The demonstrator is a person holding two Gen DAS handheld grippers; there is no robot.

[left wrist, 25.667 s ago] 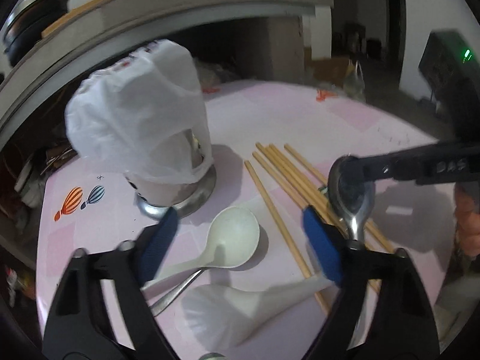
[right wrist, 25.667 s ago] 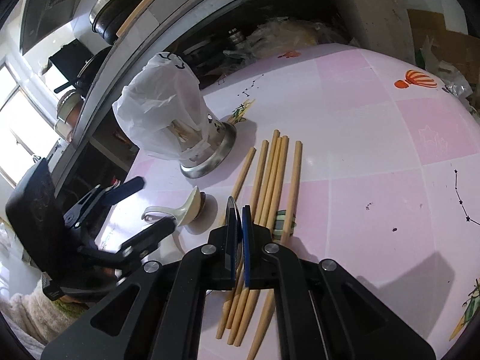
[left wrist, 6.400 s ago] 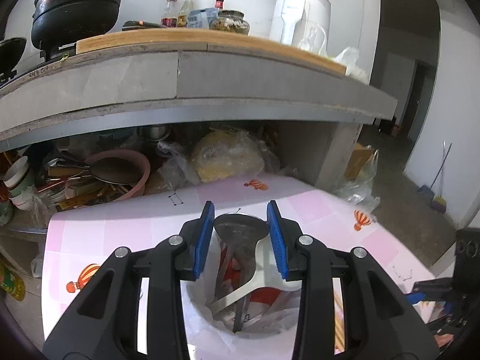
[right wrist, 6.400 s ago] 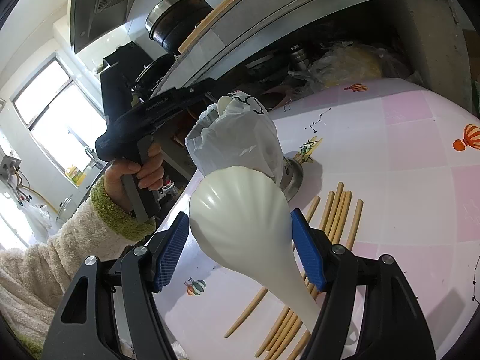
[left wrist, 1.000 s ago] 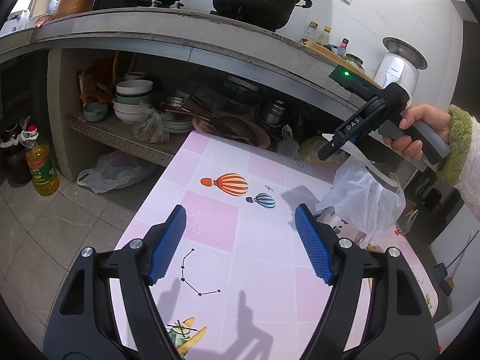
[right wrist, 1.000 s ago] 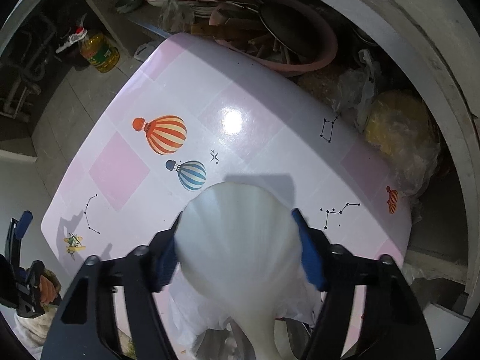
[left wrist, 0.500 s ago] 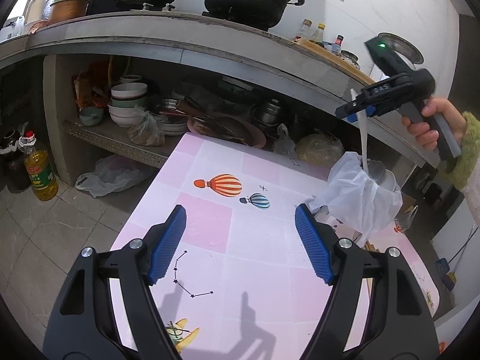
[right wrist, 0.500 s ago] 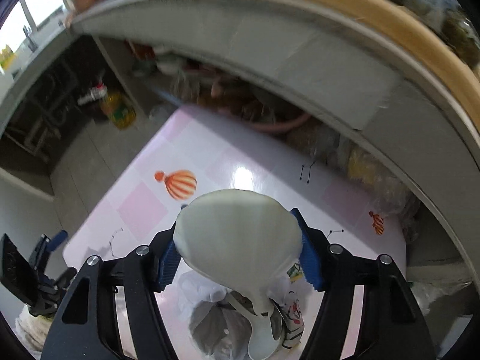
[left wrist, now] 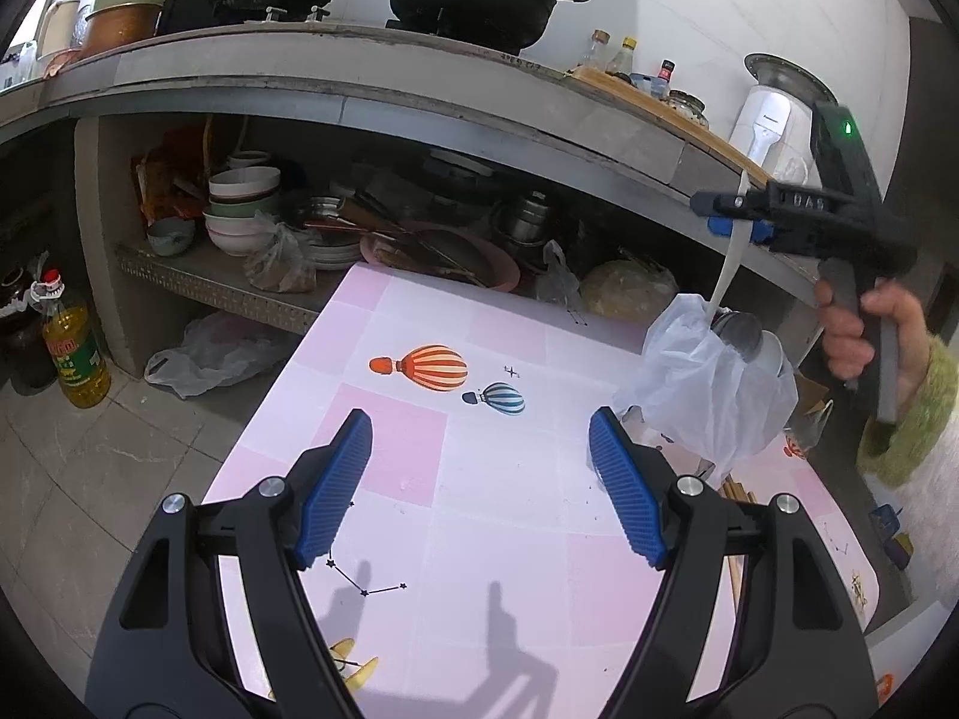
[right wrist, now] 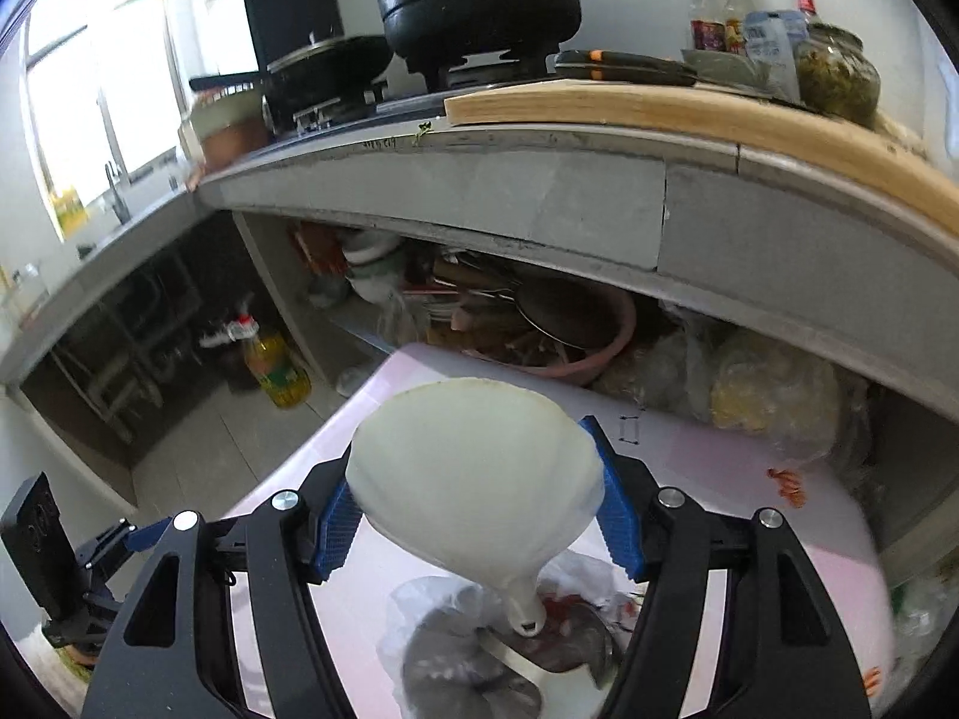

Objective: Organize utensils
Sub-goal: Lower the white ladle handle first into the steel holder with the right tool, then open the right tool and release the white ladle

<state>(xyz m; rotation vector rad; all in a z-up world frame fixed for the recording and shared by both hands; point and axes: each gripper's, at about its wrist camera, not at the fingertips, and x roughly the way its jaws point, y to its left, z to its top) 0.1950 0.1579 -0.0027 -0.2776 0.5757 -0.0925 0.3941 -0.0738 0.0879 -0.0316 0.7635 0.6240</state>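
Kitchen setting: a grey concrete counter (left wrist: 419, 102) carries black pots, with crowded bowls and pans on the shelf beneath. In front stands a low table (left wrist: 497, 515) covered in glossy pink checked plastic printed with striped balloons.

At the table's far right sits a utensil holder (left wrist: 713, 395), wrapped in thin, crinkled translucent white plastic, with metal ladle heads poking from its top.

A hand (left wrist: 863, 323) in a fuzzy green-and-cream sleeve holds the right gripper (left wrist: 738, 226) above the holder. Its blue ribbed pads are clamped on the broad, smooth, scallop-shaped head of a white plastic rice paddle (right wrist: 473, 473). The paddle's long axis runs close to upright, slightly tilted: head at the top between the pads, narrow handle (left wrist: 728, 275) pointing down, its tip at the mouth of the holder (right wrist: 497, 641).

The left gripper (left wrist: 479, 467) hangs over the bare pink tabletop, jaws spread wide with nothing between them, well apart from the holder. Wooden chopstick ends (left wrist: 734, 488) show beside the holder's base.
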